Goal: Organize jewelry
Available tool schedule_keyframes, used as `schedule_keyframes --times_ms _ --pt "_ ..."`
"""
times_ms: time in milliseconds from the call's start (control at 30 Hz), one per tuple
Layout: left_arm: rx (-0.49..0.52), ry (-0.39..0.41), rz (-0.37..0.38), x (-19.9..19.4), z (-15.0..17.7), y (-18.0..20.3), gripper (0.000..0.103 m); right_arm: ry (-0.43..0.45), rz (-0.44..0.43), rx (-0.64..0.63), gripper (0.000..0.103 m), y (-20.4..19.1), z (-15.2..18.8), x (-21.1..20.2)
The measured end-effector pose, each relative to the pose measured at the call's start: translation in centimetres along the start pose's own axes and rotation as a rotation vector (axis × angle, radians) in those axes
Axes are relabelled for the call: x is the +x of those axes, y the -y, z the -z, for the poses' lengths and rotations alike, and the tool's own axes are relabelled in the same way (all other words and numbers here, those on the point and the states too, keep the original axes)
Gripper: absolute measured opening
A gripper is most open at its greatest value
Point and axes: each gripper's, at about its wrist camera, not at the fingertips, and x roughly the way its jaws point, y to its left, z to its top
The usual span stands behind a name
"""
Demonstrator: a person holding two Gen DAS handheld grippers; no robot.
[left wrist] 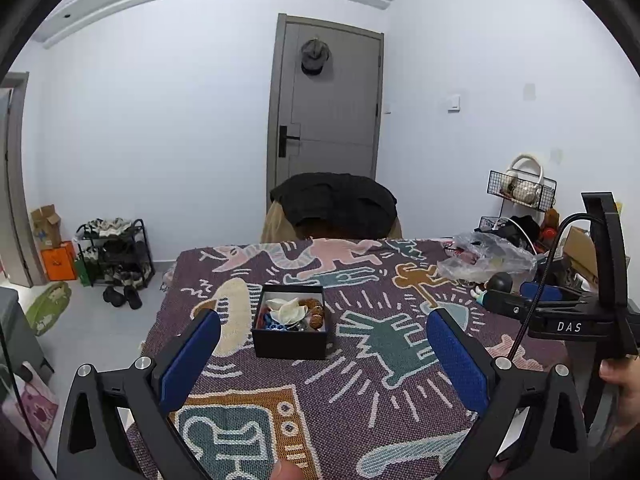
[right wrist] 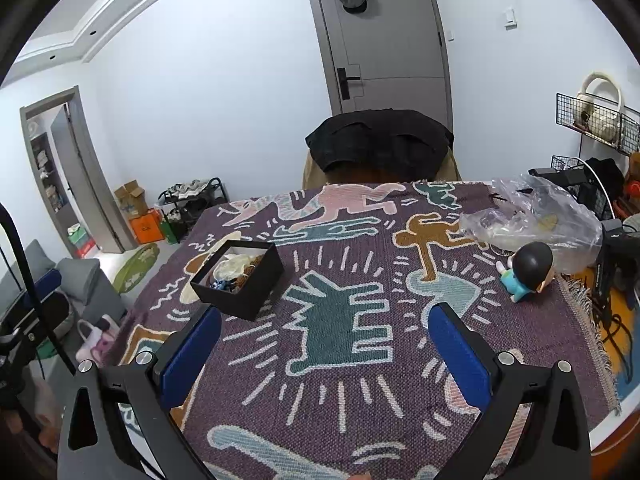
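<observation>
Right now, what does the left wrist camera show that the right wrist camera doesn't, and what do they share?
Only the left wrist view shows the right gripper from the side, jaws apart, with a DAS label and a cable. It also looks nearly straight down into the black box, at white, brown and blue pieces.

Only the right wrist view shows the whole blue-bodied figurine and the open side doorway.

Both show the patterned blanket, the box, the clear plastic bag and the grey door.

You have a patterned woven blanket [right wrist: 340,320] spread before you; a crumpled clear plastic bag [right wrist: 536,220] at two o'clock, a blue-clad figurine [right wrist: 528,272] just beside it, a grey door [right wrist: 388,40] at twelve.
</observation>
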Motion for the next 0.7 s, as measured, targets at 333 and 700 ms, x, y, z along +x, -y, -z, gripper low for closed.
schedule_keyframes --times_ms 333,700 --pt "-0.006 -0.001 -0.011 0.0 -0.2 -0.3 0.103 0.004 0.006 0.008 0.103 0.4 -0.2 -0.2" --pt "-0.022 -0.003 -0.021 0.1 -0.1 -1.2 0.103 -0.004 0.005 0.003 0.103 0.2 -0.1 -0.1"
